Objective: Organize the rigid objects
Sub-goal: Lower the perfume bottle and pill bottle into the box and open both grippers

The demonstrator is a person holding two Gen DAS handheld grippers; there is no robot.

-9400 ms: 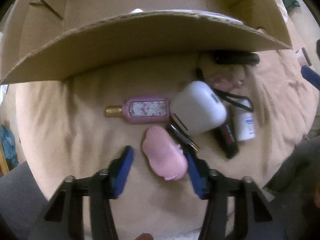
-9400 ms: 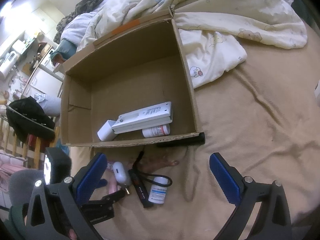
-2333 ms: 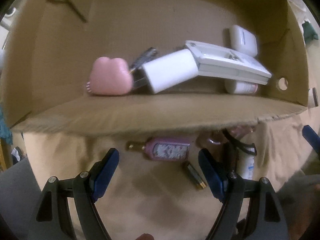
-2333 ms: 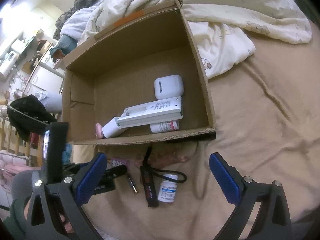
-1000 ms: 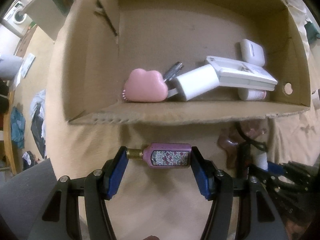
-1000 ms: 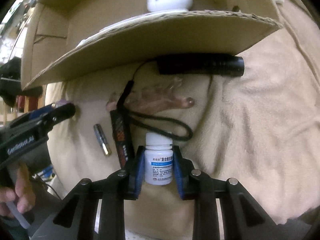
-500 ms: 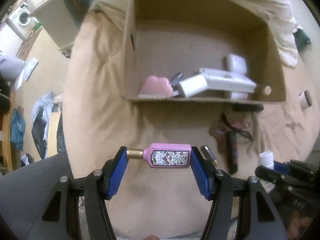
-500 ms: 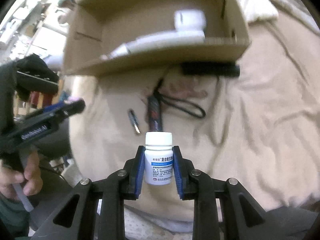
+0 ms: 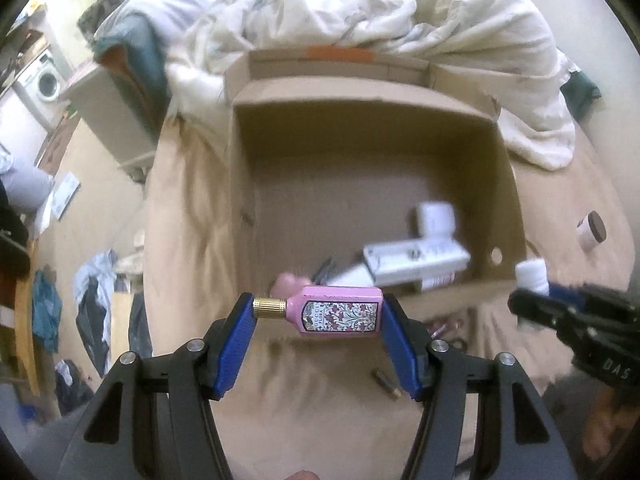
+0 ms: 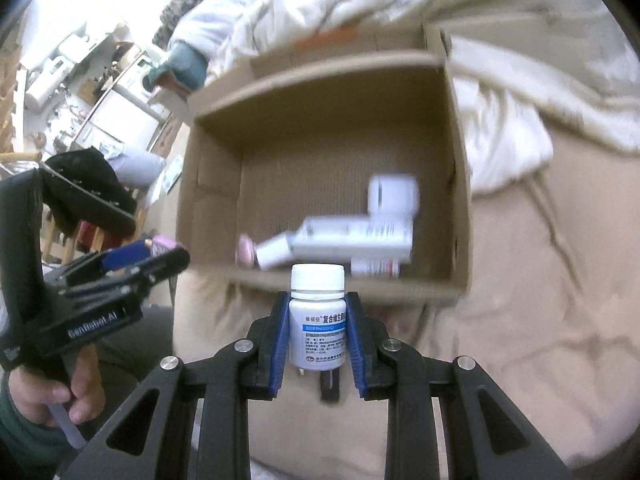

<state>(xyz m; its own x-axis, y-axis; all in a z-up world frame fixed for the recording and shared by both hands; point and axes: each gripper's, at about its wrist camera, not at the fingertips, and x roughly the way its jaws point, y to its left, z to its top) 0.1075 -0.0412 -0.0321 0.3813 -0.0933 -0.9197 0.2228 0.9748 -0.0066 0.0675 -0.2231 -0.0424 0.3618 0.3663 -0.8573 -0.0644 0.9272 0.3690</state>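
Both loads have come up off the bed: the left gripper (image 9: 318,326) pinches the pink perfume bottle (image 9: 338,316), label reading GUCCI, lower centre, and the right gripper (image 10: 318,330) pinches the white pill bottle (image 10: 318,316), its label in Chinese, before the cardboard box (image 10: 460,200). Held only end-to-end, the perfume could slip short of it.

A lived-in home bedroom. A rumpled white duvet (image 9: 360,12) lies on a tan-sheeted bed (image 9: 188,208). A washing machine (image 9: 44,80) and scattered clothes (image 9: 92,292) sit beyond it.
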